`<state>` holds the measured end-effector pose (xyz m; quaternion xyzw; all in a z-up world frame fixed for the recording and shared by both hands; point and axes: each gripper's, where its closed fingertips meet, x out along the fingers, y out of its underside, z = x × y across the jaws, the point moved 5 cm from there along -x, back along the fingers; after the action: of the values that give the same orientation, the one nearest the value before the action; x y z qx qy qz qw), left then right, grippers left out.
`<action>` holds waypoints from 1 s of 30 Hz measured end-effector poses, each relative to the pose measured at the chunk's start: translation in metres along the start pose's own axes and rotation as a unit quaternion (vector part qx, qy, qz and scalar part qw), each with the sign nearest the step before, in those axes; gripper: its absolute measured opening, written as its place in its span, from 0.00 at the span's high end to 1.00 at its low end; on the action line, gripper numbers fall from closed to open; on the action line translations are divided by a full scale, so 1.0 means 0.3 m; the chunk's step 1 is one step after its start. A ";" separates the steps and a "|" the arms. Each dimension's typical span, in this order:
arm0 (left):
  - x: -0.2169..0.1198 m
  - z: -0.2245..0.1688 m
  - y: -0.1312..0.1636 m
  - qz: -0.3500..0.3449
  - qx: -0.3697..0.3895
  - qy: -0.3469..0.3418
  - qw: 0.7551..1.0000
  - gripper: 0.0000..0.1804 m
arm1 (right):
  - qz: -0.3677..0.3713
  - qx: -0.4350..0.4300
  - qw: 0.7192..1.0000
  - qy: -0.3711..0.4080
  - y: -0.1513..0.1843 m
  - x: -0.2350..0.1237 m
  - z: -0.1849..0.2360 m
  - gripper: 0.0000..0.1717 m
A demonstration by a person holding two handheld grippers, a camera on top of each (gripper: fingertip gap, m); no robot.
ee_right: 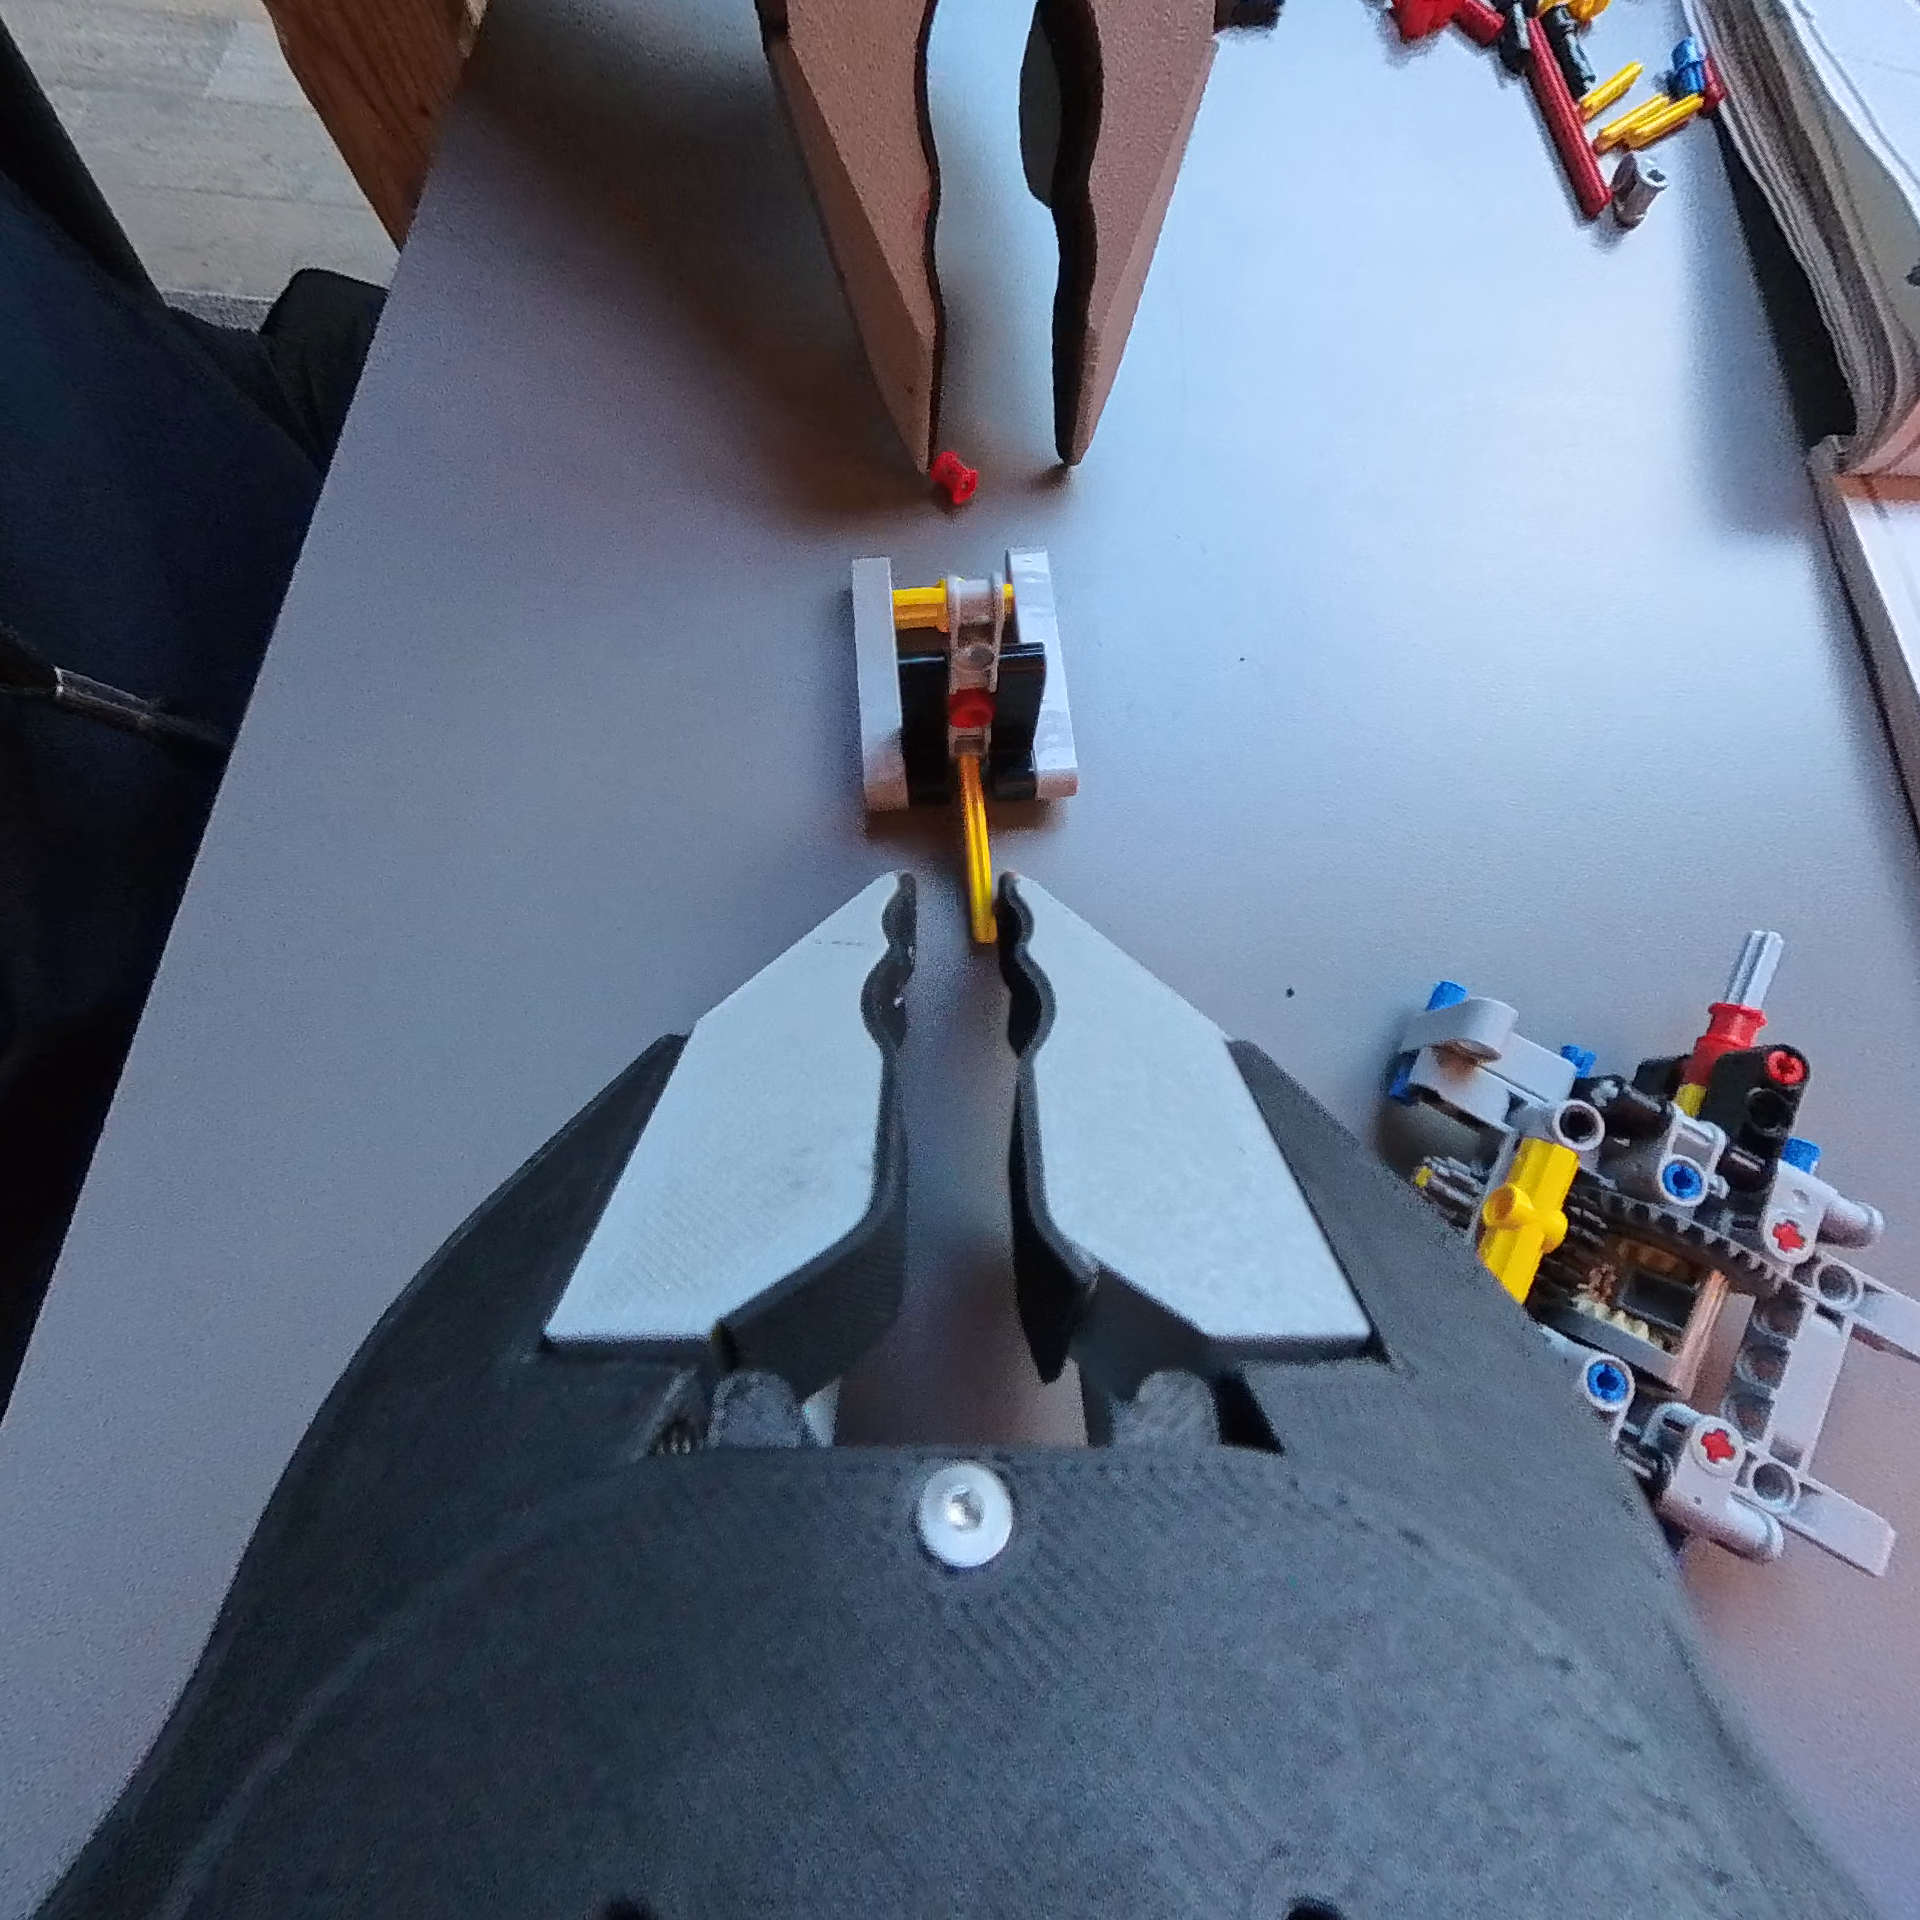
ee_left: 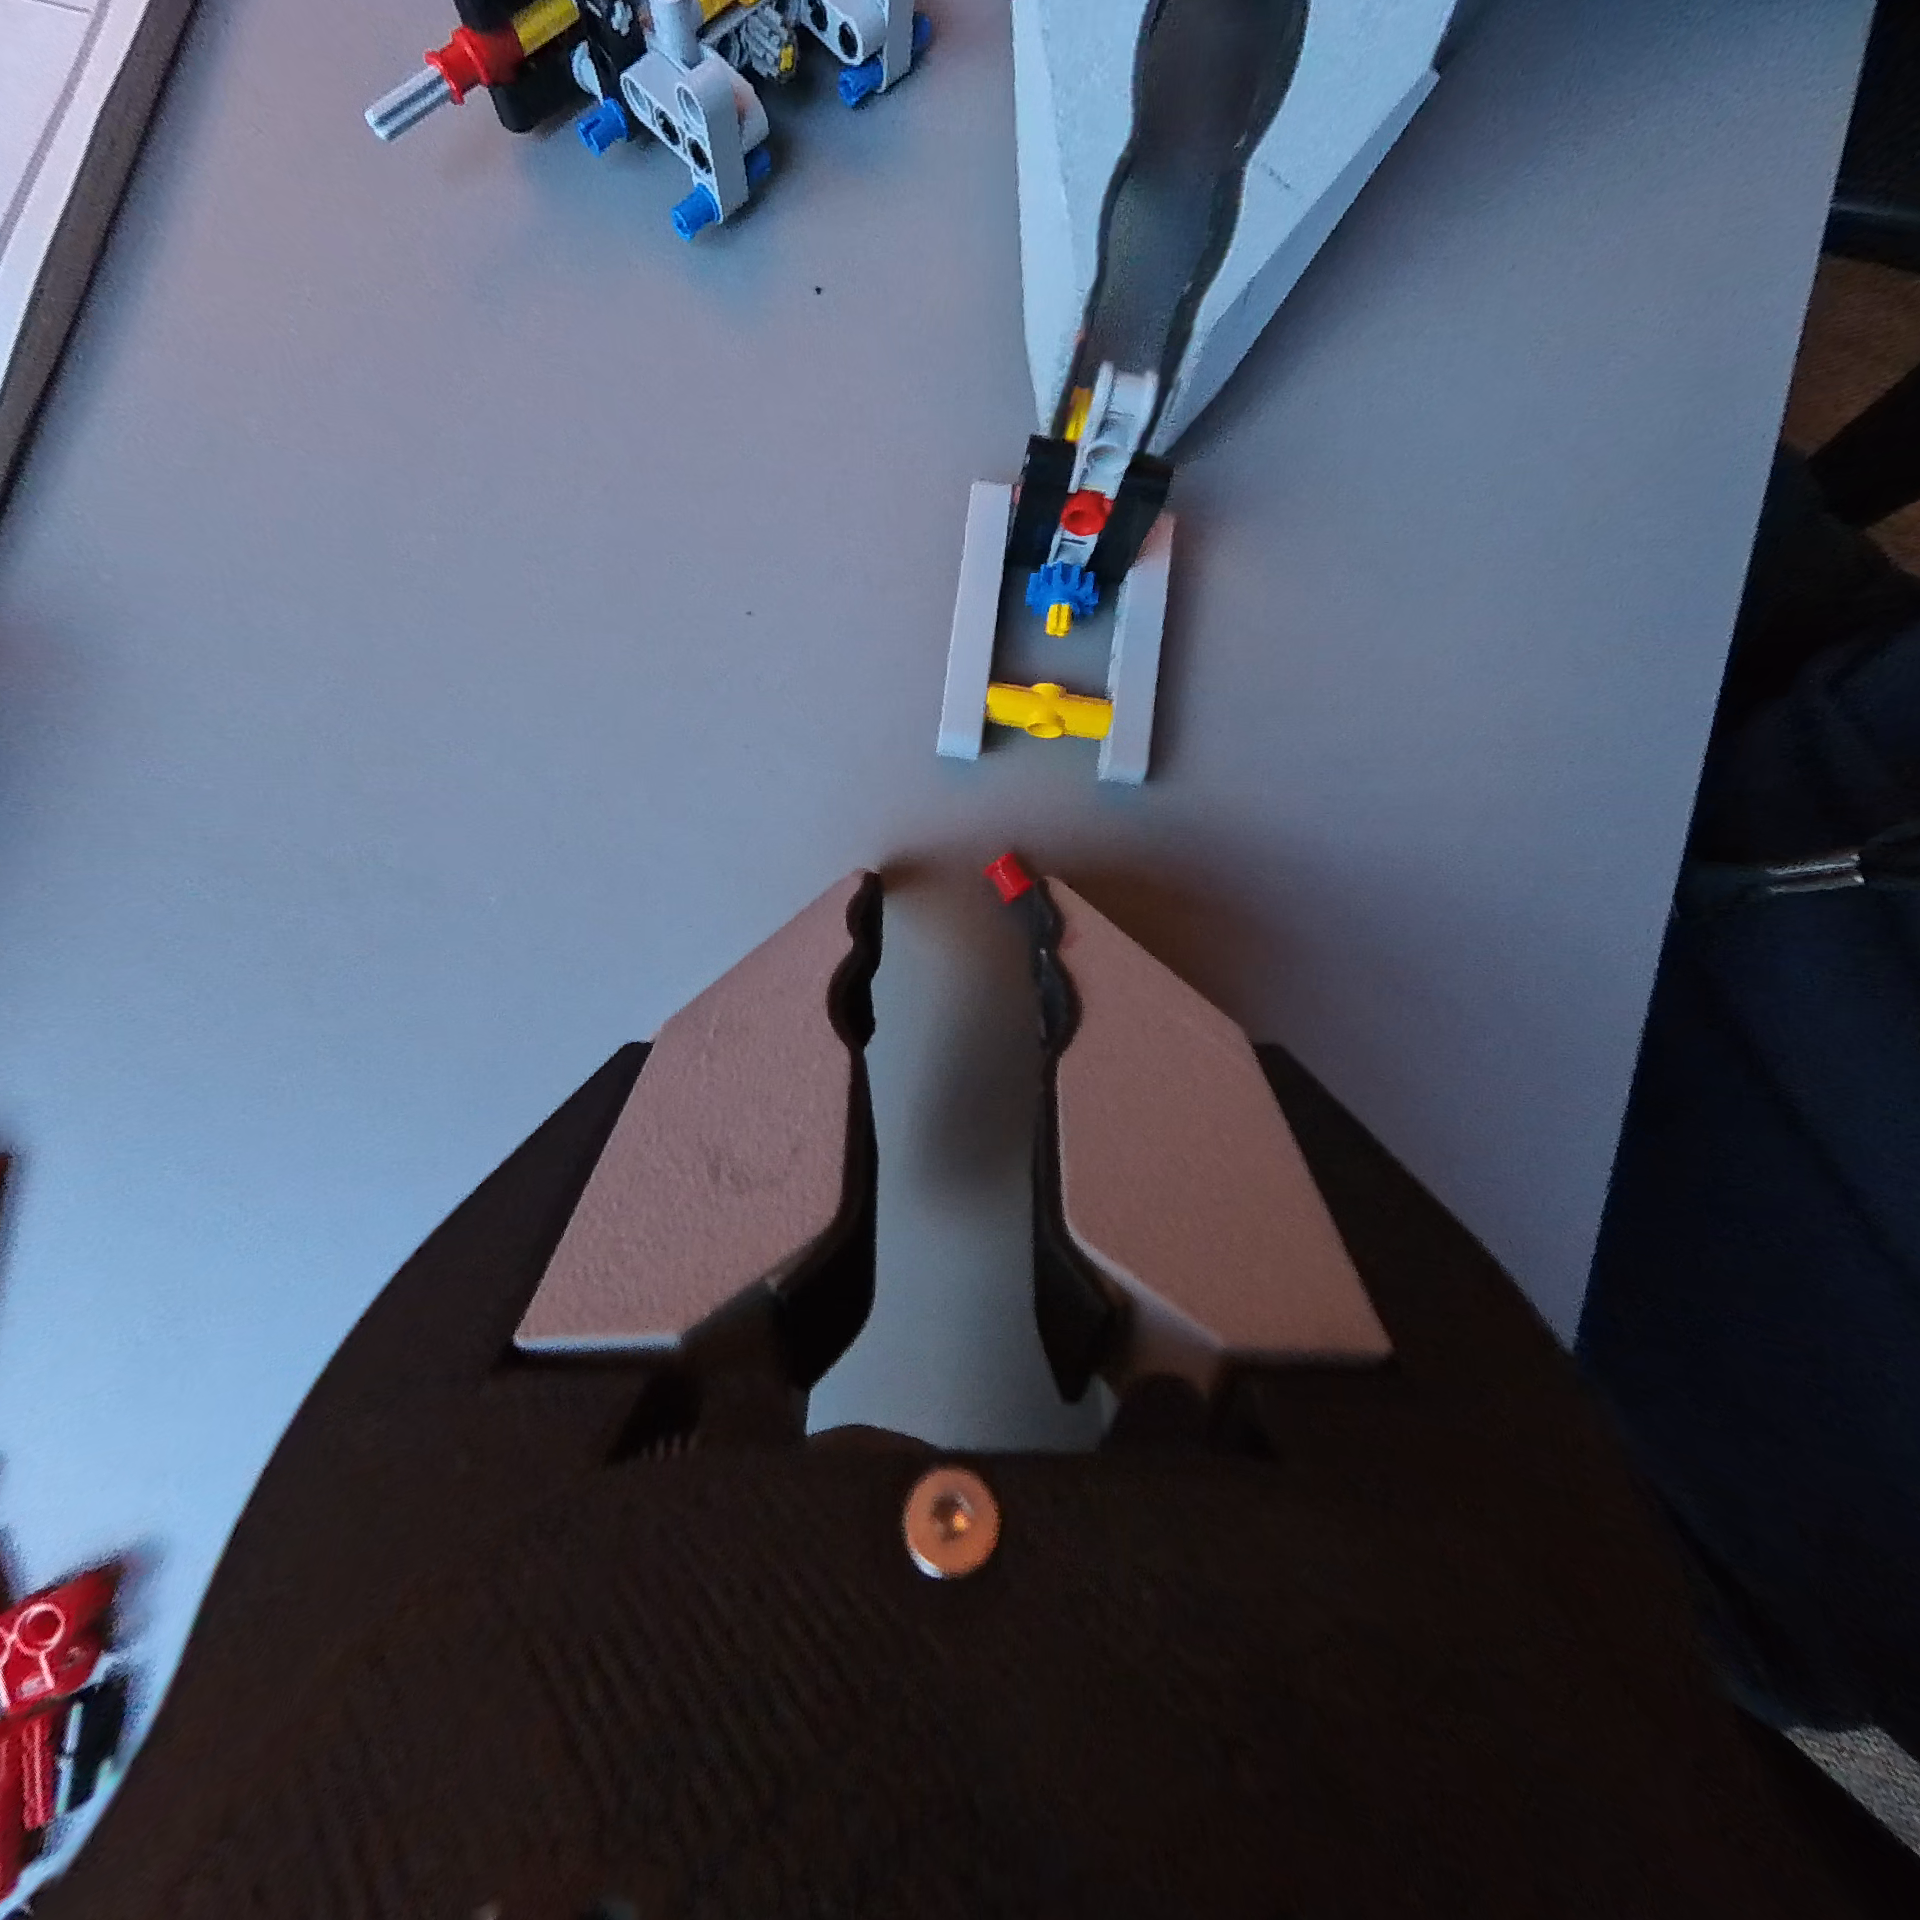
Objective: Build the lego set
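Left gripper (ee_left: 956, 883): jaws apart, nothing clamped; small red bush (ee_left: 1006, 876) touches one fingertip. Right gripper (ee_right: 956, 914): jaws apart; yellow axle (ee_right: 978, 862) of the small assembly (ee_right: 961, 686) lies between them, unpressed.

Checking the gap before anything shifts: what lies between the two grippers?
A small grey-and-black brick assembly with a yellow axle, plus a loose red bush by the left gripper; clearest in the right wrist view.

A smooth grey table (ee_right: 1351, 520) carries a small grey-and-black brick assembly (ee_right: 961, 691) at its middle, a tiny red bush (ee_right: 953, 477) just beyond, a larger geared brick model (ee_right: 1662, 1247), scattered loose pieces (ee_right: 1590, 94), and stacked papers (ee_right: 1808, 208) along one edge.
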<state>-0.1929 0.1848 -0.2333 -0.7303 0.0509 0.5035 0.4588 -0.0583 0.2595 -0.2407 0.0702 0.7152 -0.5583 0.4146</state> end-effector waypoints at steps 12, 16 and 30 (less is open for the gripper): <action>-0.036 -0.037 -0.009 -0.027 -0.026 0.005 0.999 0.83 | -0.008 0.008 1.000 0.018 -0.004 -0.008 -0.017 0.84; -0.006 -0.055 -0.052 -0.028 0.000 0.001 1.000 0.78 | -0.008 0.003 1.000 0.019 -0.018 0.006 -0.008 0.81; 0.090 -0.048 -0.094 -0.005 0.047 0.001 0.999 0.77 | 0.005 -0.009 1.000 0.021 -0.005 0.004 -0.003 0.97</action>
<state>-0.1547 0.2009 -0.2361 -0.7088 0.0708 0.4976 0.4949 -0.0605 0.2592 -0.2403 0.0812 0.7283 -0.5480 0.4032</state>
